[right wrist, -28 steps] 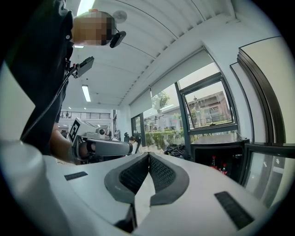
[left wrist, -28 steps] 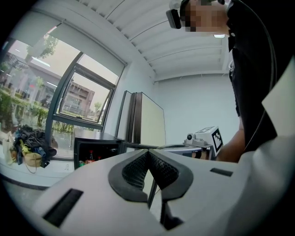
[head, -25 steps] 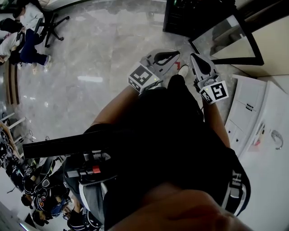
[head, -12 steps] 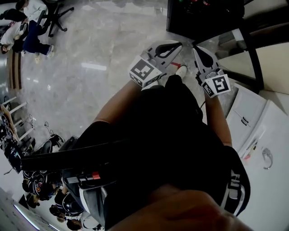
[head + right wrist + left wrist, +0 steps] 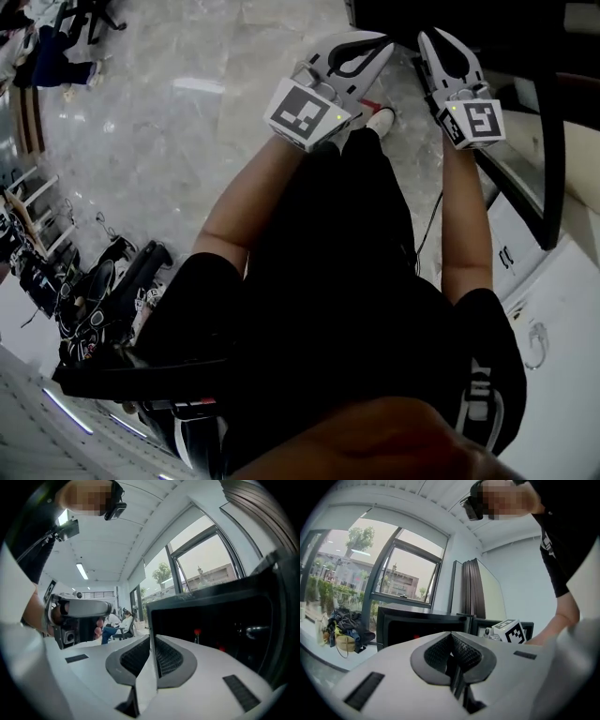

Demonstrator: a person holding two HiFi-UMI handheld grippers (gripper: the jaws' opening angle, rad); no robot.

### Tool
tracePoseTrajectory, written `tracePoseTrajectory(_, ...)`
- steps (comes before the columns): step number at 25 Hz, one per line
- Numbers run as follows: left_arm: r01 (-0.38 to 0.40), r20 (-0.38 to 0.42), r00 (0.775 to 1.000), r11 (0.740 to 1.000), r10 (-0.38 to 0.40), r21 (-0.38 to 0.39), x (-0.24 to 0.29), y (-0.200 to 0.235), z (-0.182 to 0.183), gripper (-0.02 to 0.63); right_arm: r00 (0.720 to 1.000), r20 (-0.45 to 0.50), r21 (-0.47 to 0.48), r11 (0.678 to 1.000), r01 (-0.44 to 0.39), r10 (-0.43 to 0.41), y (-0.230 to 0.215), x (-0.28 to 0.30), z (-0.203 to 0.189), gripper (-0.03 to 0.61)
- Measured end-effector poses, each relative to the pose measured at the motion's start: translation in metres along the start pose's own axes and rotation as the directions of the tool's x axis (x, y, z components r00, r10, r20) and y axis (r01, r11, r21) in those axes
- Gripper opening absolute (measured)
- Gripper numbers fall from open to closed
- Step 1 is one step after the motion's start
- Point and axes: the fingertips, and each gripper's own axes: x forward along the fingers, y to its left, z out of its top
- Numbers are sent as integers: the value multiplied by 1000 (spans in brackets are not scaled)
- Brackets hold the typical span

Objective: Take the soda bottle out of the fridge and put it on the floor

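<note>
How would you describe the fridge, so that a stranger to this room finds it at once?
Look first at the tall window. Directly in front of it, on the glossy grey floor, stands a black fridge. It is the only dark box there, with red spots inside, whereas the cabinet beside it is white.

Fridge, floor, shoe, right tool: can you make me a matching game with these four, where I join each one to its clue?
Things:
1 fridge
2 floor
3 shoe
4 right tool

Clues:
A grey and shiny
B shut, nothing in it
C black, dark inside
D white, standing on the floor

Pairs: 1-C, 2-A, 3-D, 4-B
</note>
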Motion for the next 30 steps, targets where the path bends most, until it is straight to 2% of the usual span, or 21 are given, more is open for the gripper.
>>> tracePoseTrajectory(2, 5, -2, 1000, 1000, -5, 0, 16, 15, -20, 2, 999, 1, 18, 999, 34, -34, -21, 16, -19, 22)
tracePoseTrajectory(6, -35, -16, 999, 999, 35, -30, 43, 59, -65, 2, 993, 2, 39, 993, 114, -114, -64, 52, -48, 153)
tracePoseTrajectory(9, -17, 13, 1000, 1000, 17, -4, 60, 78, -89, 2, 985, 13, 34, 985, 169, -170, -91, 74, -64, 209)
tracePoseTrajectory(13, -59, 52, 997, 998, 59, 2, 72, 104, -106, 2, 967, 21, 24, 967, 252, -252, -122, 96, -77, 272)
tracePoseTrajectory(18, -49, 27, 998, 999, 49, 4, 93, 111, -120, 2, 956, 21, 19, 957, 291, -291, -149, 117, -86, 309)
tracePoseTrajectory(24, -42, 35, 999, 999, 42, 3, 113, 119, -117, 2, 954, -9, 19, 954, 300, -300, -176, 149, -96, 348)
tracePoseTrajectory(30, -39, 32, 999, 999, 38, 12, 122, 125, -120, 2, 953, -29, 33, 953, 302, -301, -189, 171, -109, 354)
